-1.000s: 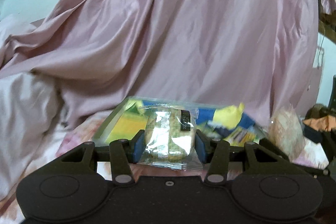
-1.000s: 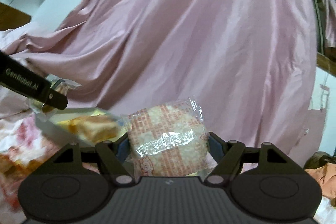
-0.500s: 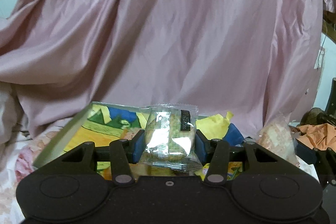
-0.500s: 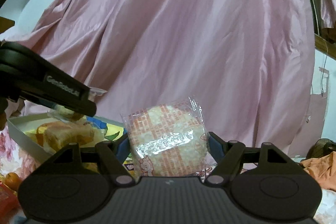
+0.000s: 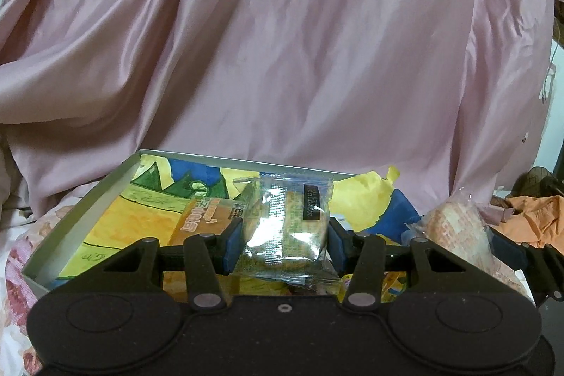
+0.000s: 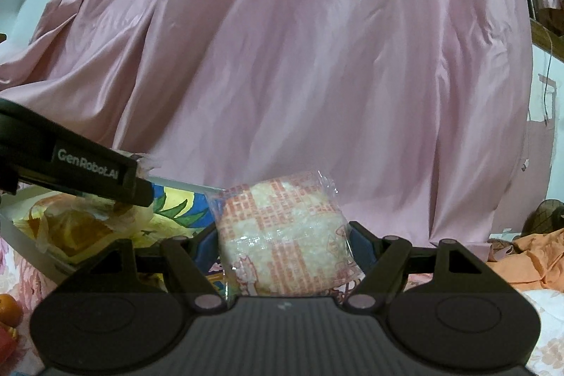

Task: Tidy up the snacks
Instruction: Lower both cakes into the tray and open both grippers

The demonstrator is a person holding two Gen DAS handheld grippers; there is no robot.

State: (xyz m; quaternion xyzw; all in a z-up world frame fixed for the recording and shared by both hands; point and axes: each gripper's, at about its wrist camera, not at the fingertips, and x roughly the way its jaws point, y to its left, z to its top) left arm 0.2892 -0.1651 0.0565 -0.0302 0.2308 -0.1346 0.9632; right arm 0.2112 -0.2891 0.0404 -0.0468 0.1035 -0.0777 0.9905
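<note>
1. Underneath everything, a floral-print cloth (image 5: 14, 273) in pink and white covers the surface, showing at the far left of both views.
2. Behind it, a large pink satin drape (image 5: 282, 59) fills almost the whole background; a strip of pale wall (image 6: 550, 164) shows at the right edge.
3. On the cloth sits a shallow grey box (image 5: 81, 217) with a bright yellow, blue and green picture lining its floor. An orange-wrapped snack (image 5: 204, 221) lies inside it.
4. The left gripper (image 5: 284, 236) hovers over the box, its blue pads closed tight on a clear-wrapped round biscuit (image 5: 285, 228) with a black date label.
5. To its right, the right gripper (image 6: 283, 247) is clamped on a red-checked rice cracker packet (image 6: 282, 242), held near the box's right end, just beside the left gripper.
6. In the right wrist view, the left gripper's black arm crosses the left side and hides part of the box.
7. At the far right lies crumpled orange fabric (image 5: 535, 217). An orange fruit (image 6: 8, 309) sits at the lower left of the right wrist view.
</note>
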